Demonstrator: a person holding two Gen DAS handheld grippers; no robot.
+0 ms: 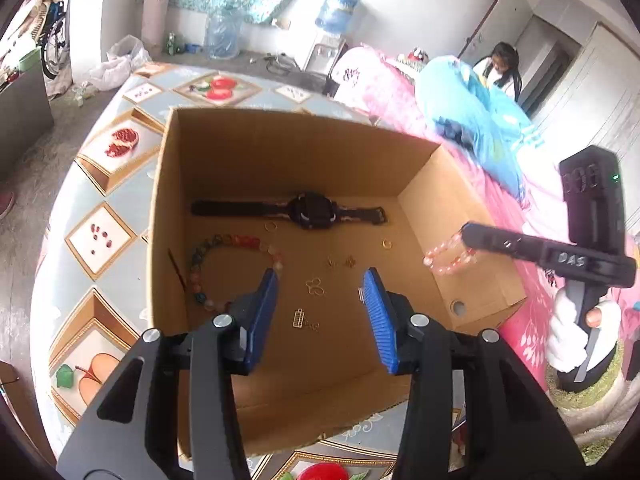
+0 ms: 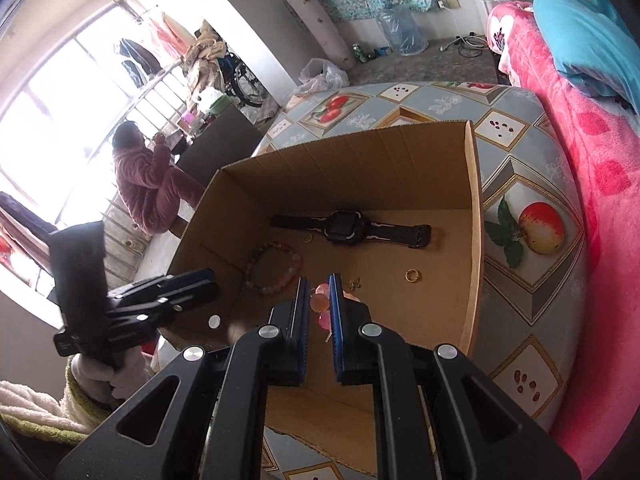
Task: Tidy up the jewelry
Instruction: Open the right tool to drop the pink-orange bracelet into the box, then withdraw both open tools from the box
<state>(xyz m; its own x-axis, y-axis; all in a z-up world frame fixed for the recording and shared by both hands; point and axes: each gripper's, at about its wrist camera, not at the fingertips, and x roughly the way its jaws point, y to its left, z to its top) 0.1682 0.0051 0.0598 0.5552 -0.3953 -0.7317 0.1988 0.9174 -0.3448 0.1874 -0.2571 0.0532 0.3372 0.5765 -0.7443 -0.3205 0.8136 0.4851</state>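
The pink bead bracelet point(image 1: 450, 256) is pinched in the right gripper point(image 2: 319, 300), whose two blue pads are squeezed close on it. In the left wrist view it hangs at the right of the frame, just over the right wall of the cardboard box point(image 1: 472, 216), so the box floor lies down and to the left of it. The loop stretches sideways out from the tips.

On the floor, the black watch point(image 1: 316, 210) lies long across the back. The colorful bead bracelet point(image 1: 224, 264) curls at the left. A gold ring point(image 1: 386, 243) and small gold charms point(image 1: 315, 286) sit in the middle, with bare cardboard near the right wall.

The left gripper point(image 1: 320, 312) is open wide and empty, low in the frame over the charms.
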